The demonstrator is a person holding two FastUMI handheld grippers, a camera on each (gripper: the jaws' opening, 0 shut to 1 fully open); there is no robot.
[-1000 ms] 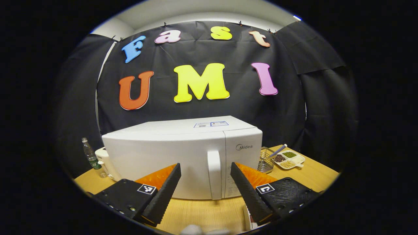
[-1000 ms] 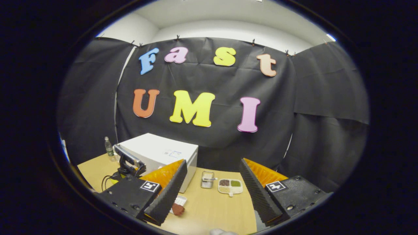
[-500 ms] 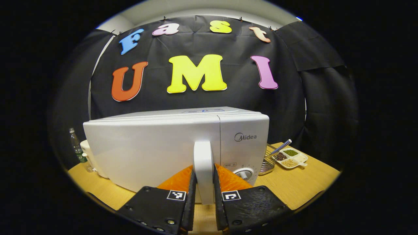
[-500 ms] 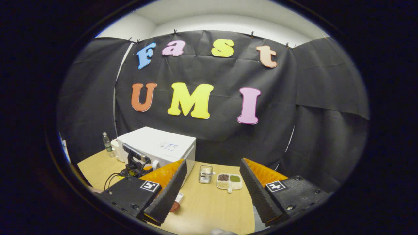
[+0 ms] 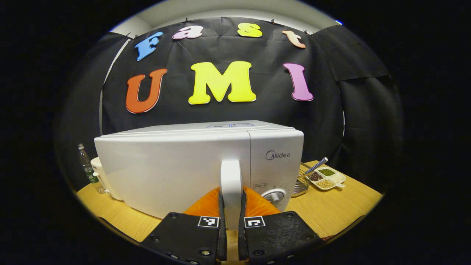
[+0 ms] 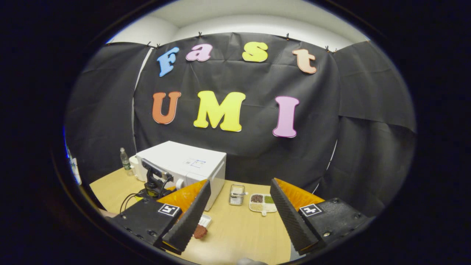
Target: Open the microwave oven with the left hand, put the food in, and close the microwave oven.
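1. While the microwave [image 5: 198, 165] sits shut on the table [image 5: 331, 209], the left claw [image 5: 231, 221] is clamped on its door handle [image 5: 230, 184], both fingers pressing its sides.
2. Well right of it, the right claw [image 6: 239, 217] hangs wide open over the table, gripping nothing.
3. Brown food [image 6: 199, 232] lies on the table just by the right claw's left finger, near the microwave's front corner.

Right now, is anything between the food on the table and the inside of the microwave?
Yes. The microwave door is shut, closing off the cavity. The left gripper is clamped on the door handle. The food lies on the table below the open right gripper.
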